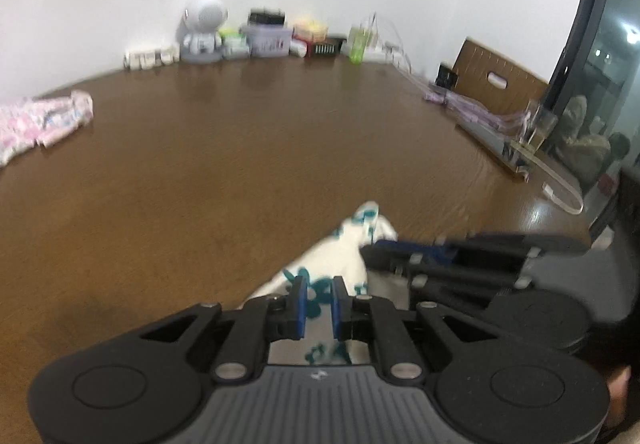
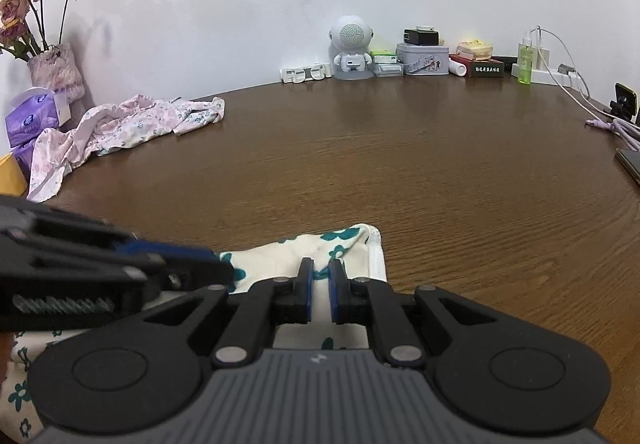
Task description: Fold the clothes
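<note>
A cream cloth with teal flowers (image 2: pixel 340 242) lies at the near edge of the brown wooden table (image 2: pixel 440 184). My right gripper (image 2: pixel 320 264) is shut on a raised fold of it close to its far right corner. In the left wrist view the same cloth (image 1: pixel 344 252) rises in a ridge, and my left gripper (image 1: pixel 319 282) is shut on its printed edge. The two grippers stand close together. The right gripper (image 1: pixel 370 250) reaches in from the right of the left wrist view. The left gripper (image 2: pixel 226 268) enters blurred from the left of the right wrist view.
A crumpled pink floral garment (image 2: pixel 132 128) lies at the far left, beside purple tissue packs (image 2: pixel 32 116) and a vase of dried roses (image 2: pixel 56 68). Along the back wall stand a white robot figurine (image 2: pixel 352 48), tins, boxes and a green bottle (image 2: pixel 525 62). Cables and a phone (image 2: pixel 628 160) lie far right.
</note>
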The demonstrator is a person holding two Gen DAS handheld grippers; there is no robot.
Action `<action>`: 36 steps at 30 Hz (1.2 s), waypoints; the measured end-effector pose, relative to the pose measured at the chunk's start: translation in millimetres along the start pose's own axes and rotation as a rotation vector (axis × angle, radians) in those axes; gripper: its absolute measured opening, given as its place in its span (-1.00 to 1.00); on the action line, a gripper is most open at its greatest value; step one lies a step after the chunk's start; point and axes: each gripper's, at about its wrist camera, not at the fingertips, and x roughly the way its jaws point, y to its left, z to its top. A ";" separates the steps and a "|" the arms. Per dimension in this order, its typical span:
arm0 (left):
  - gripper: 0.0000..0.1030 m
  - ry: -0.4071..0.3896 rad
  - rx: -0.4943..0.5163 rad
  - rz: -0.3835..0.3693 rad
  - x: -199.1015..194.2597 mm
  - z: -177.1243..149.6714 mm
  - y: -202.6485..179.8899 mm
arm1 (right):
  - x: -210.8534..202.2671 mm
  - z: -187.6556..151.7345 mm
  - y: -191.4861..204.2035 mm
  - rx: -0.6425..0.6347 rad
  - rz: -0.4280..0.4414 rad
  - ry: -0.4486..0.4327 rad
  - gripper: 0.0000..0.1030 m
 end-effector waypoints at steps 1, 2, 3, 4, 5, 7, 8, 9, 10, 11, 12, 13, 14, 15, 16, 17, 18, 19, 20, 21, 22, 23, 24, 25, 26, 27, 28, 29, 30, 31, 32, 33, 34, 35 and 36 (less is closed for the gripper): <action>-0.82 0.000 0.007 0.004 2.1 -0.9 -0.7 | -0.9 0.5 -0.9 0.007 0.003 -0.003 -0.83; -0.83 -0.001 0.011 0.006 2.6 -1.6 -1.3 | -2.6 1.4 -1.5 0.012 0.006 -0.009 -0.83; -0.82 -0.002 0.014 0.007 2.8 -2.2 -1.9 | -5.1 2.7 -1.6 0.014 0.006 -0.022 -0.83; -0.83 -0.004 0.018 0.008 3.1 -2.9 -2.5 | -7.6 4.1 -1.2 0.013 0.005 -0.038 -0.83; -0.83 -0.005 0.023 0.011 3.3 -3.4 -3.6 | -9.2 5.9 -0.4 0.008 0.004 -0.051 -0.82; -0.83 -0.008 0.034 0.018 3.3 -4.5 -5.5 | -9.1 10.0 1.7 -0.006 0.003 -0.064 -0.82; -0.83 -0.009 0.039 0.020 3.0 -5.1 -6.1 | -6.8 11.4 1.8 -0.008 0.007 -0.059 -0.82; -0.82 -0.011 0.045 0.023 2.8 -5.7 -6.7 | -4.0 12.6 1.6 -0.007 0.012 -0.051 -0.82; -0.82 -0.012 0.048 0.026 0.9 -6.3 -7.0 | -0.8 13.0 1.2 -0.003 0.019 -0.037 -0.82; -0.82 -0.018 0.055 0.025 -1.5 -6.7 -7.4 | 1.9 12.5 0.9 -0.001 0.021 -0.024 -0.82; -0.82 -0.024 0.063 0.023 -3.9 -7.0 -7.9 | 3.1 11.4 0.2 -0.001 0.021 -0.017 -0.82; -0.82 -0.031 0.066 0.018 -7.0 -6.9 -7.6 | 2.8 10.3 -1.0 0.000 0.022 -0.014 -0.82; -0.82 -0.039 0.069 0.013 -10.1 -6.8 -7.2 | 2.5 9.3 -2.2 0.001 0.023 -0.011 -0.82; -0.82 -0.041 0.067 0.005 -12.4 -6.9 -7.1 | 2.2 8.2 -3.3 0.002 0.025 -0.009 -0.82; -0.82 -0.042 0.065 -0.004 -14.6 -7.0 -7.0 | 1.8 6.5 -4.4 0.003 0.025 -0.006 -0.82; -0.82 -0.033 0.068 -0.014 -14.7 -8.0 -7.7 | 1.3 4.3 -5.5 0.002 0.023 -0.003 -0.82; -0.82 -0.023 0.072 -0.023 -14.6 -9.1 -8.6 | 0.8 2.1 -6.5 0.002 0.022 0.000 -0.82; -0.82 -0.011 0.080 -0.025 -12.2 -11.0 -10.4 | 0.2 0.7 -6.9 0.002 0.021 0.002 -0.82; -0.80 0.001 0.089 -0.025 -9.5 -13.0 -12.3 | -0.6 0.3 -6.7 0.001 0.021 0.003 -0.82; -0.79 0.001 0.097 -0.021 -8.7 -14.5 -13.7 | -2.0 0.5 -6.1 0.002 0.022 -0.001 -0.82; -0.79 -0.001 0.106 -0.015 -8.2 -15.9 -15.1 | -4.0 1.2 -5.3 0.004 0.025 -0.009 -0.82; -0.79 -0.003 0.114 -0.010 -7.7 -17.3 -16.4 | -6.1 1.9 -4.5 0.006 0.028 -0.018 -0.82; -0.79 -0.001 0.112 -0.010 -8.5 -17.1 -16.3 | -8.7 2.6 -2.7 0.004 0.033 -0.030 -0.82; -0.78 0.000 0.105 -0.013 -9.3 -17.8 -15.8 | -10.5 3.1 0.0 -0.007 0.040 -0.040 -0.82; -0.78 -0.001 0.098 -0.015 -12.0 -18.1 -15.3 | -10.7 3.4 2.5 -0.020 0.048 -0.042 -0.82; -0.79 -0.005 0.096 -0.017 -15.1 -18.3 -15.1 | -11.0 3.8 4.9 -0.033 0.057 -0.043 -0.81; -0.79 -0.006 0.104 -0.009 -17.6 -19.9 -15.5 | -11.2 4.1 7.3 -0.046 0.065 -0.045 -0.81; -0.77 -0.006 0.113 0.001 -20.0 -21.8 -16.0 | -9.2 3.6 8.2 -0.048 0.067 -0.036 -0.81; -0.75 -0.002 0.107 0.001 -20.7 -23.8 -14.5 | -5.8 2.3 7.1 -0.040 0.068 -0.021 -0.81; -0.72 0.003 0.099 -0.001 -21.2 -25.9 -12.8 | -3.8 0.8 5.5 -0.033 0.073 -0.013 -0.80; -0.72 0.003 0.093 -0.001 -20.2 -27.2 -10.8 | -1.9 -0.7 3.9 -0.027 0.078 -0.006 -0.80; -0.72 -0.001 0.091 0.001 -21.2 -27.2 -10.9 | -0.8 -1.5 3.2 -0.023 0.081 -0.001 -0.80; -0.72 -0.006 0.090 0.003 -22.5 -27.1 -11.3 | -1.0 -1.8 3.6 -0.024 0.081 0.000 -0.80; -0.69 -0.011 0.088 0.005 -23.8 -27.0 -11.7 | -1.5 -2.4 4.2 -0.024 0.080 -0.001 -0.79; -0.67 -0.016 0.087 0.007 -25.2 -26.9 -12.1 | -2.7 -3.1 4.5 -0.022 0.080 -0.004 -0.79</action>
